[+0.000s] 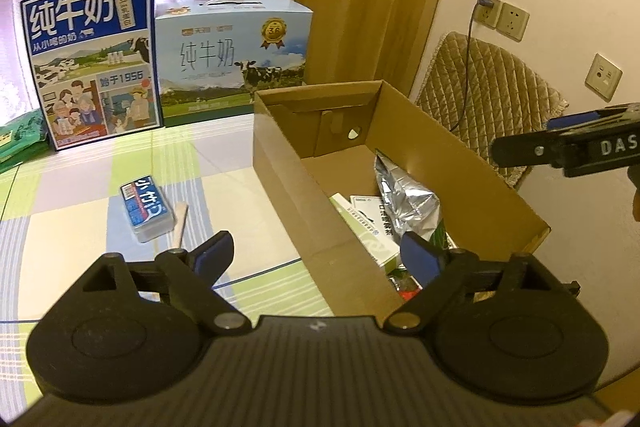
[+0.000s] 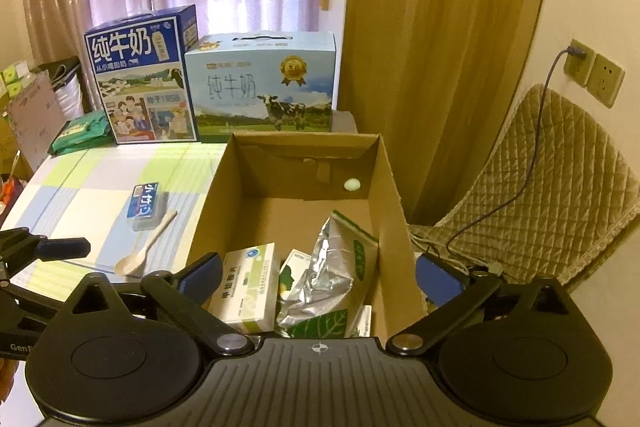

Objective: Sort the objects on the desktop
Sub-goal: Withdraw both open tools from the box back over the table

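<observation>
An open cardboard box (image 1: 452,163) (image 2: 384,187) stands on the checked tablecloth. Inside it lie a silver foil bag (image 1: 404,203) (image 2: 332,267) and white-green medicine boxes (image 1: 372,231) (image 2: 248,291). Left of the box, a blue tissue pack (image 1: 146,213) (image 2: 145,207) and a wooden spoon (image 1: 179,223) (image 2: 144,251) lie on the table. My left gripper (image 1: 320,255) hovers open over the box's near-left wall, holding nothing. My right gripper (image 2: 320,275) hangs open above the box's near end, nothing between its fingers. Each gripper shows at the edge of the other's view.
Two milk cartons (image 1: 96,67) (image 1: 236,55) stand at the table's far edge, with green packets (image 2: 80,133) to their left. A quilted chair (image 2: 540,187) and wall sockets (image 2: 592,71) with a plugged cable are right of the box. Curtains hang behind.
</observation>
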`<state>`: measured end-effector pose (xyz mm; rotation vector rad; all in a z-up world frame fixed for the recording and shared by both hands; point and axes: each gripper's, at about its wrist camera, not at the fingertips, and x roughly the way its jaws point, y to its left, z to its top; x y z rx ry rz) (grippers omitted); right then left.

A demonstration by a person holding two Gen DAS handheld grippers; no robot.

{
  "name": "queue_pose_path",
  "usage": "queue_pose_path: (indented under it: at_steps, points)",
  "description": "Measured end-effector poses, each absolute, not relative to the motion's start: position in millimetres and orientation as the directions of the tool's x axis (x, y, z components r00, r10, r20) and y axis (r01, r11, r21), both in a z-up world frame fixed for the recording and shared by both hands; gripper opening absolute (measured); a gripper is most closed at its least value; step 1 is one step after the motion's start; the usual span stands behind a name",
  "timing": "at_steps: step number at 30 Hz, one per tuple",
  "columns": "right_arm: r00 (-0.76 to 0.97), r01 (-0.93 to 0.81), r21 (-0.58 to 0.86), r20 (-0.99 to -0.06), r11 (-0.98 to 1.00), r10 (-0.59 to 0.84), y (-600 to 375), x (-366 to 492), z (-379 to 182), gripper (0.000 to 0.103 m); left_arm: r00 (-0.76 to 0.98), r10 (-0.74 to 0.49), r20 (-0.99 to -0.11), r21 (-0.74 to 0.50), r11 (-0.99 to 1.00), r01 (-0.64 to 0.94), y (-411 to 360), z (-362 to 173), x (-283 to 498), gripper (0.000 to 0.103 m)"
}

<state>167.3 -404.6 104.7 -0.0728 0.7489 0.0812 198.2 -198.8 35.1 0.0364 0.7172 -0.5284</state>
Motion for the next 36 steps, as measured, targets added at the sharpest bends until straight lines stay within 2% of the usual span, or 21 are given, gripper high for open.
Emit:
queue_pose_path:
  at_steps: [13,29,36]
  points:
    - [0.720,-0.161,-0.047,-0.689,0.986,0.084,-370.6,157.9,109.7,0.101,0.656,-0.405,-0.637,-0.138,0.897,0.420,-151.7,35.9,195.6,0.101]
    - [0.702,-0.284,0.045,-0.671,0.958,0.240,-298.9,154.2,107.0,0.101,0.731,-0.249,-0.636,-0.154,0.968,0.196,-32.4,39.9,208.1,0.101]
    - [0.678,-0.336,0.087,-0.669,0.938,0.305,-256.8,160.1,92.0,0.101,0.744,-0.177,-0.645,-0.105,0.984,0.144,-0.7,36.3,214.8,0.101]
